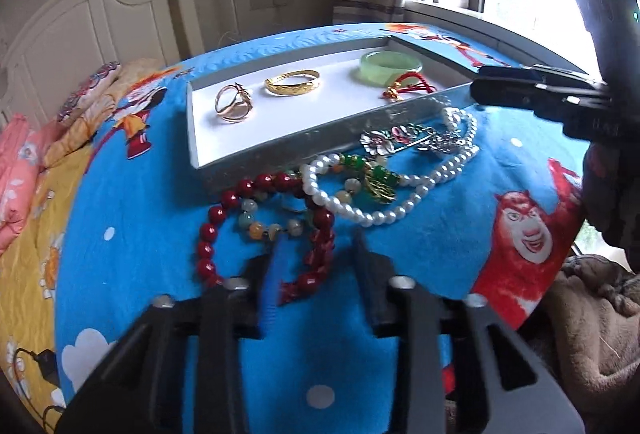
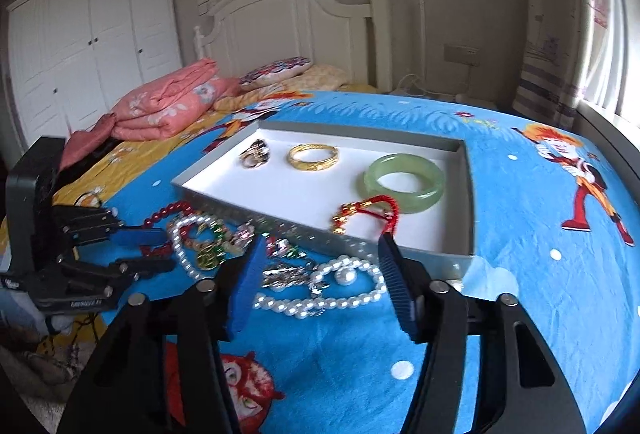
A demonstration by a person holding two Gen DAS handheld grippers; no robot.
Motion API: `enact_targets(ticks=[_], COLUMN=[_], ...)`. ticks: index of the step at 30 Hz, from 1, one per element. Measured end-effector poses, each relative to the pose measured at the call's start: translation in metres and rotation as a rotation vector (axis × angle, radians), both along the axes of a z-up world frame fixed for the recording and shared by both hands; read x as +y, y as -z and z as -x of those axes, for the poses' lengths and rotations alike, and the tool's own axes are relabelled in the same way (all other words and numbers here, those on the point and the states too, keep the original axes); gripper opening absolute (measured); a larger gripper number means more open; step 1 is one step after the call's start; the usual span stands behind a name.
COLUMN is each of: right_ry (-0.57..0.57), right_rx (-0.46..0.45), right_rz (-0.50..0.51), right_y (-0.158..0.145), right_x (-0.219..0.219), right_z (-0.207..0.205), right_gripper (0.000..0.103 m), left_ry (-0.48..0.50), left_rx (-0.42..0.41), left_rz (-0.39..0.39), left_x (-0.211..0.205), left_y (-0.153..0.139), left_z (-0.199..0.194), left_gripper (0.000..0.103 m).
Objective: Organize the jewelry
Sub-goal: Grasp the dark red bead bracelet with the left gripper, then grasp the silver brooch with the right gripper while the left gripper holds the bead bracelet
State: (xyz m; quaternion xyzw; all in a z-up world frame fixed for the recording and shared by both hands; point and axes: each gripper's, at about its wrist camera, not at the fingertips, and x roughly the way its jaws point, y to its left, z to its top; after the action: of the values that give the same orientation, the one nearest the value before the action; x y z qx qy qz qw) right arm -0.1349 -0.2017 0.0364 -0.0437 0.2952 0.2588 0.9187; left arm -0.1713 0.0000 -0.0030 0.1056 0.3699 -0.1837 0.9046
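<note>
A shallow grey box [image 2: 469,193] with a white floor lies on the bed, on a blue cartoon blanket [image 1: 140,213]. Inside it, well apart from each other, are a rose-gold ring [image 1: 232,105], a gold bangle [image 1: 292,81], a green jade bangle [image 1: 390,67] and a red cord bracelet [image 1: 404,85] that lies close to the near wall. The rest of the jewelry is in a tangled heap just in front of this wall: a red bead bracelet [image 1: 208,230], a pearl necklace [image 1: 360,209] that crosses a green bead piece with a gold charm [image 1: 380,185], and a silver flower brooch [image 1: 374,143] touching the wall. The left claw [image 1: 316,246] is low over the near part of the red bead bracelet, one finger on each side; its gap is rather narrow, but I see no pad pressing the beads. The right claw [image 2: 322,240] stands half wide over the pearl necklace and holds nothing; its right finger is near the box wall. Between the two claws the heap leaves little free room. The blanket is free to the right of the box and toward the cameras. A folded pink quilt [image 2: 168,105] lies far to the left, near the white headboard [image 2: 288,21].
</note>
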Motion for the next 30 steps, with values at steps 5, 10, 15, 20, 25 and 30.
enact_targets(ticks=[5,10,15,20,25,30], right_ry=[-0.108,-0.122,-0.104,-0.092,-0.089,-0.103], right_rx=[0.011,0.045,0.056,0.060,0.086,0.112], right_rz=[0.061,0.147,0.225,0.231,0.208,0.143], right_y=[0.005,0.014,0.022,0.021,0.021,0.020], right_x=[0.019,0.034,0.045,0.048,0.047,0.039], right_z=[0.012,0.011,0.005,-0.002,-0.010,-0.014], right_gripper=[0.043,0.037,0.037,0.037,0.034,0.028], left_ry=[-0.054,-0.145,-0.174,-0.171,-0.176,-0.172], left_rx=[-0.014,-0.014,-0.006,-0.008,-0.006,-0.006], left_rz=[0.013,0.022,0.045,0.076,0.108,0.121], left_x=[0.018,0.049,0.062,0.058,0.059,0.060], left_y=[0.001,-0.001,0.000,0.001,0.001,0.001], left_z=[0.010,0.014,0.013,0.011,0.011,0.011], left_gripper=[0.013,0.012,0.012,0.013,0.014,0.022])
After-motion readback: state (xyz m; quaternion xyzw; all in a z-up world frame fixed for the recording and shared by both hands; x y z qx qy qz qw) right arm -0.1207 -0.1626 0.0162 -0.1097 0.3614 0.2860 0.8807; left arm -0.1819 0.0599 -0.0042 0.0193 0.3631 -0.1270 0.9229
